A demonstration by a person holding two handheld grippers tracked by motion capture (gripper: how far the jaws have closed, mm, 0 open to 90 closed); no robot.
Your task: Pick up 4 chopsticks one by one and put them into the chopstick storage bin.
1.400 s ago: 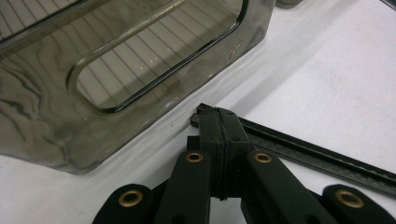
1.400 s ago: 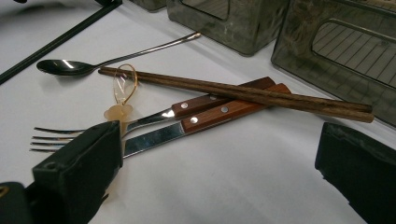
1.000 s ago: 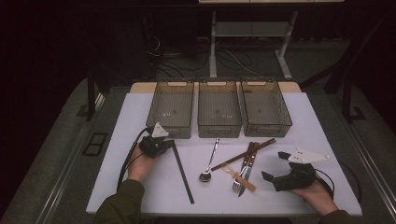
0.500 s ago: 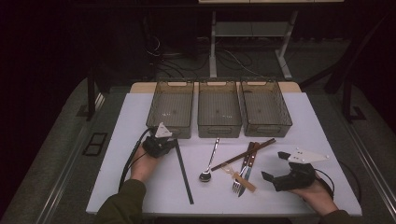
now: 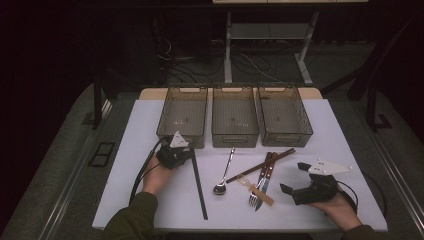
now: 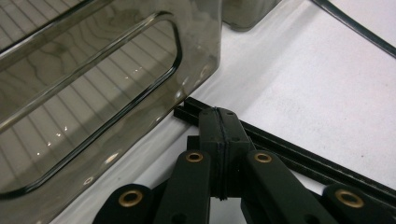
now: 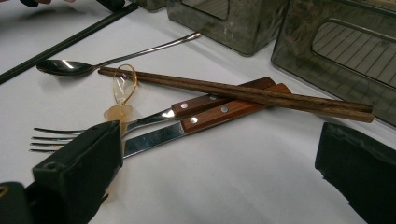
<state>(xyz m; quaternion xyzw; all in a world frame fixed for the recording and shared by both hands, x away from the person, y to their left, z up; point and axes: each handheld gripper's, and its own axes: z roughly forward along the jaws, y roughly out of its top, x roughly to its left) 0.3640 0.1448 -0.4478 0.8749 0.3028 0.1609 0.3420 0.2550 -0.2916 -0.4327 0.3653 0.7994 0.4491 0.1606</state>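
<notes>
**A:** Anything changed over the last second?

**B:** Little. My left claw (image 5: 187, 154) has edged slightly toward the far end of the black sticks (image 5: 198, 187). The sticks lie as before on the worktop (image 5: 150, 200), left of the spoon (image 5: 223, 175), with their far end just near the left bin (image 5: 165, 131). The right claw (image 5: 294, 177) is unmoved. My judgement: pickup not yet begun.

**A:** Claws?

**B:** Left: pressed together, nothing between the pads, tip over the sticks' far end. I can't confirm contact. Right: spread wide and empty, facing the fork (image 5: 253, 196).
</notes>
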